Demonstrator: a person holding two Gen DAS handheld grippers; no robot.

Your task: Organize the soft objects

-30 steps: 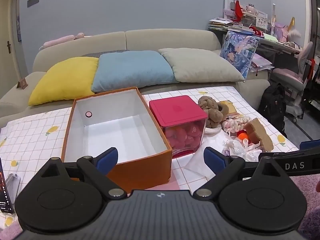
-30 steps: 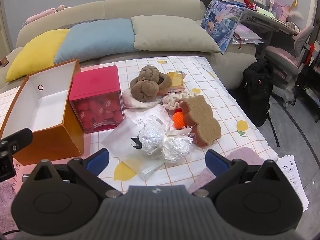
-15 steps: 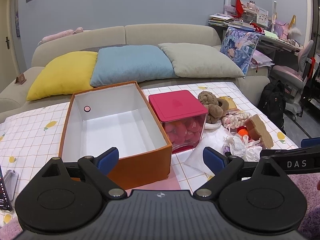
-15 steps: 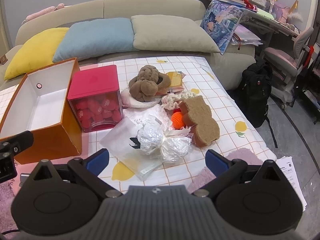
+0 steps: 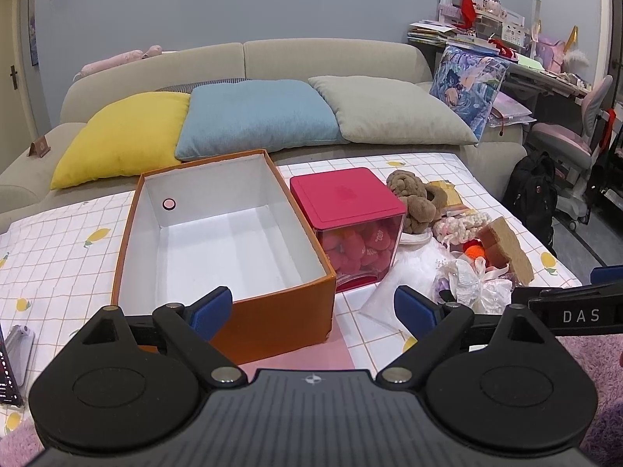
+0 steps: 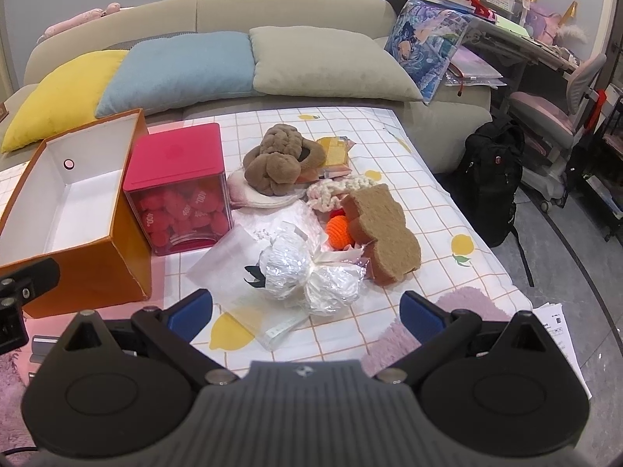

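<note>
Although the orange box (image 5: 218,233) stands open and bare inside, nothing has yet gone into it; by my reading the sorting has not begun. Stock on the tabletop (image 6: 459,210), all loose at 3 o'clock of the red-lidded cube (image 6: 177,186): brown knotted plush (image 6: 278,165), cream crocheted piece (image 6: 335,190), orange knit ball (image 6: 339,229), bear-shaped brown sponge (image 6: 383,229), crinkled white bundle (image 6: 307,272) on a clear bag. The cube already holds red soft pieces.

Left tongs (image 5: 313,309): spread wide, empty, touching nothing, over the box's near wall. Right tongs (image 6: 305,311): spread wide, empty, just short of the white bundle at 12 o'clock.
</note>
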